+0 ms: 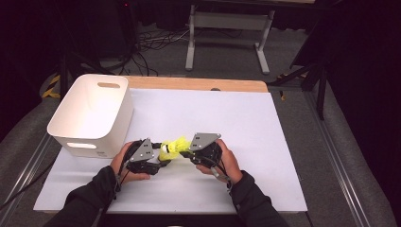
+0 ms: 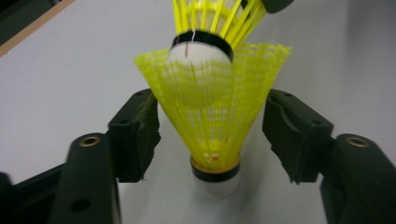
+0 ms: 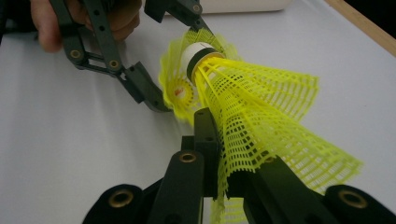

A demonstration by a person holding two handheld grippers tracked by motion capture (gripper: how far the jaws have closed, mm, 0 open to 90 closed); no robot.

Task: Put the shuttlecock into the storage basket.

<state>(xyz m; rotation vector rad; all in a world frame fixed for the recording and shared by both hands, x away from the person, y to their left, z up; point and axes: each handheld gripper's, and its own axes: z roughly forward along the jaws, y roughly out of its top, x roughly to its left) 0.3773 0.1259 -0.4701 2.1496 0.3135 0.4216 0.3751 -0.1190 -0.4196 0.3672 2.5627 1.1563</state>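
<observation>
Evidently two yellow shuttlecocks are being nested, one pushed cork-first into the other's skirt, just in front of the white bin point(image 1: 92, 113) on the counter point(image 1: 246, 123).

The right tool point(image 3: 224, 172) is clenched on the mesh skirt of the second shuttlecock point(image 3: 261, 121) — its jaws pinch the netting flat between them, which leaves the white cork free to point forward as the leading end. That cork sits inside the flared mouth of the first shuttlecock point(image 2: 212, 116), so the two overlap and touch.

The left tool point(image 2: 212, 135) is released: its jaws stand apart on either side of the first shuttlecock's skirt, with a gap showing between each pad and the mesh. This shuttlecock lies between those jaws, cork toward the camera and mouth open away from it — a pose that seems meant to cradle and steer it without crushing the skirt while the other enters.

From above, both tools meet near the bin's front right corner, the yellow pair point(image 1: 174, 146) bridging them.
</observation>
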